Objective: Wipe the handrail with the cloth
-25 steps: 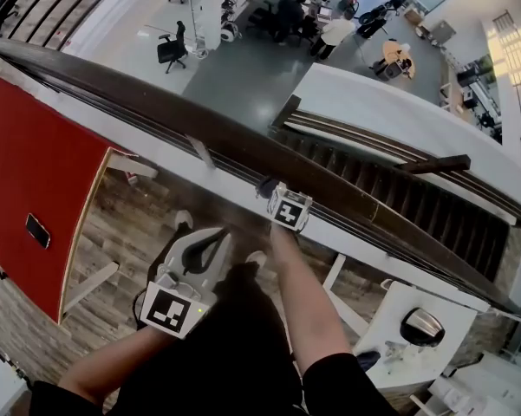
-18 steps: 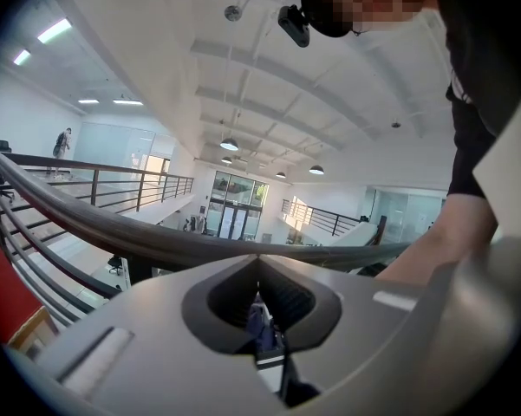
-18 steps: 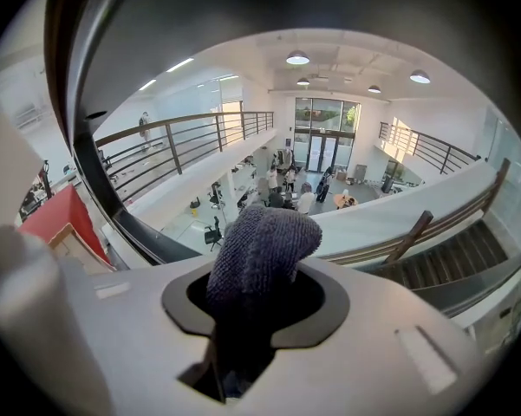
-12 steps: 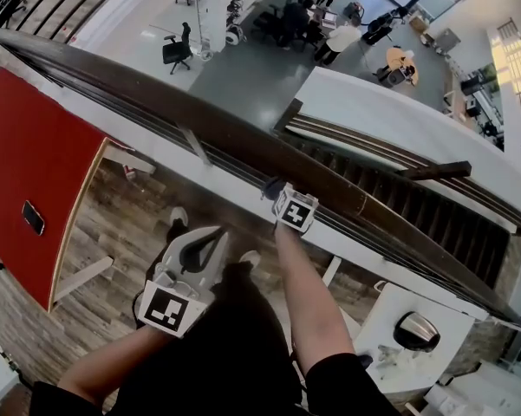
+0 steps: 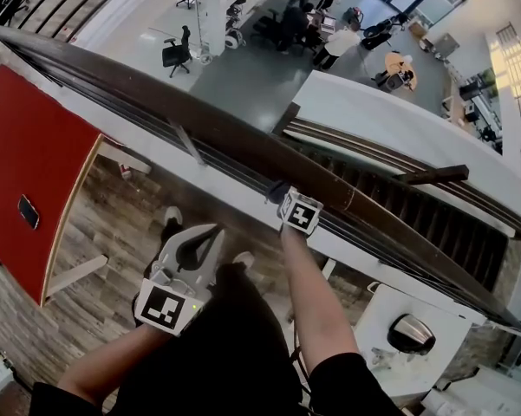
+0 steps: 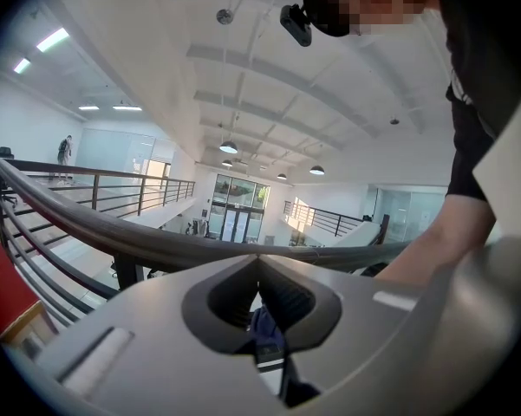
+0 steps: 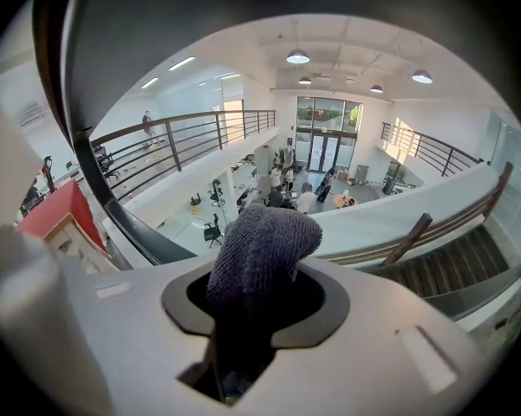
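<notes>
The dark brown handrail [image 5: 199,111] runs diagonally from upper left to lower right in the head view. My right gripper [image 5: 283,198] is at the rail, shut on a dark grey cloth [image 5: 275,190] that rests against the rail's near side. In the right gripper view the knitted cloth [image 7: 262,245] bulges out between the jaws of the right gripper [image 7: 257,277], and the handrail [image 7: 147,237] curves off to the left. My left gripper [image 5: 215,231] hangs lower, short of the rail, shut and holding nothing. In the left gripper view the handrail [image 6: 156,245] lies just beyond the left gripper [image 6: 258,261].
A red tabletop [image 5: 35,154] with a phone [image 5: 26,211] on it lies at the left. A white table [image 5: 390,319] with a dark round object [image 5: 412,332] stands at the lower right. Beyond the rail are a staircase [image 5: 399,193] and a lower floor with people and chairs.
My right gripper has slid the cloth a little to the right along the handrail. The left gripper stays about where it was, still shut.
</notes>
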Motion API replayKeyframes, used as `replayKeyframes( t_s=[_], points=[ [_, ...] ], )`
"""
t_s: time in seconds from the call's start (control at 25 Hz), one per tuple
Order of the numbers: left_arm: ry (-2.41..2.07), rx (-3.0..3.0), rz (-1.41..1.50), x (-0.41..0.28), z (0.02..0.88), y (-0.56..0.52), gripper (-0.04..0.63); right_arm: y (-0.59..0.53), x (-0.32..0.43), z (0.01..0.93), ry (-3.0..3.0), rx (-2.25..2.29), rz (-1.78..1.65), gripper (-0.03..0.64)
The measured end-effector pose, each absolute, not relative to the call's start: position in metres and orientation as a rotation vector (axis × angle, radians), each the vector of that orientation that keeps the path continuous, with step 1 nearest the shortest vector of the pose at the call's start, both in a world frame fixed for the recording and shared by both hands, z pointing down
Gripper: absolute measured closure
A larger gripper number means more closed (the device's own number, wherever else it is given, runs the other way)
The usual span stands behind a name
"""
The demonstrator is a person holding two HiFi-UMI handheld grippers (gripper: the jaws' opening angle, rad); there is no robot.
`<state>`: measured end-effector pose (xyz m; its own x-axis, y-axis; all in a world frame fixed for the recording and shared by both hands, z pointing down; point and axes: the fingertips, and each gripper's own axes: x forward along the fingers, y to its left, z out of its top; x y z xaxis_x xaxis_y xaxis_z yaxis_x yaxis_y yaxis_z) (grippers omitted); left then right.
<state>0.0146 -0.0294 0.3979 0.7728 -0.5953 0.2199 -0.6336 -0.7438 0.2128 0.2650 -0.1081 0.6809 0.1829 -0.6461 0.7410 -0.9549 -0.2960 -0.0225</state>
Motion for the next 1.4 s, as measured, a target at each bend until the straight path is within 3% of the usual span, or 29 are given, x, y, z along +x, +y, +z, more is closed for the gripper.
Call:
replayKeyframes(
  t_s=[1.4],
  points=[
    [-0.942, 2.704, 0.24, 0.072, 0.405, 0.018, 0.597, -0.035, 0.377, 0.68, -1.45, 2.073, 0.886, 0.5]
  ],
)
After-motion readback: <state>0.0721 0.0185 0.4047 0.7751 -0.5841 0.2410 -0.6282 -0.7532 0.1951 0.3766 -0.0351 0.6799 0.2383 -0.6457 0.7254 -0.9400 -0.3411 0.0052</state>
